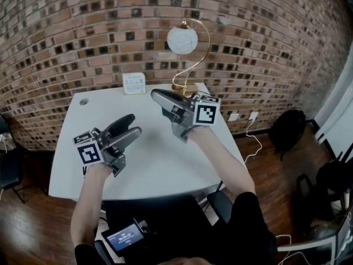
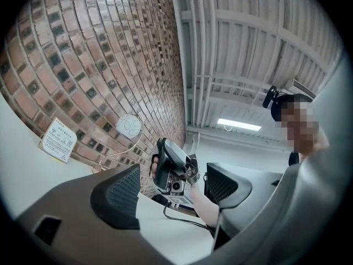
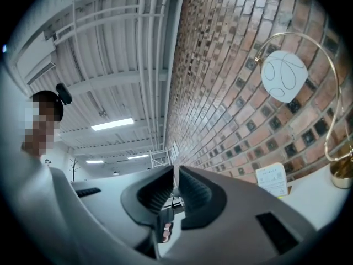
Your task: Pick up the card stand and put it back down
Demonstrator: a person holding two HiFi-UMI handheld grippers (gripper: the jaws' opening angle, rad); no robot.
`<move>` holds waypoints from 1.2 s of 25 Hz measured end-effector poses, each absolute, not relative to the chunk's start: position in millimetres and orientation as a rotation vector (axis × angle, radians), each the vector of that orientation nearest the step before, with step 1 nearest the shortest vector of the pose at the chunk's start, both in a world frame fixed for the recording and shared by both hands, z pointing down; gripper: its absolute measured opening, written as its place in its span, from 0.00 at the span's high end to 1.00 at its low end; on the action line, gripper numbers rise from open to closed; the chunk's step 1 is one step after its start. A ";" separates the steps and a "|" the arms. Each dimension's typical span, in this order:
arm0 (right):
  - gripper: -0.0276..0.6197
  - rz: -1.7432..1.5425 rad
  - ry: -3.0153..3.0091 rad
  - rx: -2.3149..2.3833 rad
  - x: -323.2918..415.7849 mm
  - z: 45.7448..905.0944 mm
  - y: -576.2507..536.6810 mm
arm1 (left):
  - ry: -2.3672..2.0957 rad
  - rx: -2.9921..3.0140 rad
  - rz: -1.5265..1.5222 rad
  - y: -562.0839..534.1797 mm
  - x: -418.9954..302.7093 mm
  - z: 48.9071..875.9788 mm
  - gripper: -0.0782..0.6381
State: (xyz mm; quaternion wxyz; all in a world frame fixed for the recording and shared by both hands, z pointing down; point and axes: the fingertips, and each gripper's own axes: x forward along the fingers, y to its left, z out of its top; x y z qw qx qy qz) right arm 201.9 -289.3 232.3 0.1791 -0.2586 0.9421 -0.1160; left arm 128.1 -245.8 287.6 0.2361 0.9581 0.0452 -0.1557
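Left claw [image 1: 131,125] held wide and empty above the smooth white counter [image 1: 165,164], right claw [image 1: 156,95] pinched closed on nothing, flat white card stand [image 1: 134,83] seen upright at the counter's far edge, close by the rough brick wall [image 1: 66,37].

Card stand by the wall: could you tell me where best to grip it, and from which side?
Probably pinch the card stand by its top edge, from above and in front: a thin upright panel, wall close behind, lamp at its right.
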 end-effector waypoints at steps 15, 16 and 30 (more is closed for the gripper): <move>0.90 -0.177 2.600 -0.678 197.4 207.4 -212.3 | 0.199 2.652 -0.422 -195.8 124.3 269.7 0.37; 0.90 -0.179 2.596 -0.676 198.2 207.3 -207.3 | 0.203 2.651 -0.419 -192.5 125.3 269.0 0.37; 0.90 -0.136 2.564 -0.760 215.4 214.0 -126.7 | 0.270 2.625 -0.387 -121.1 140.5 270.3 0.37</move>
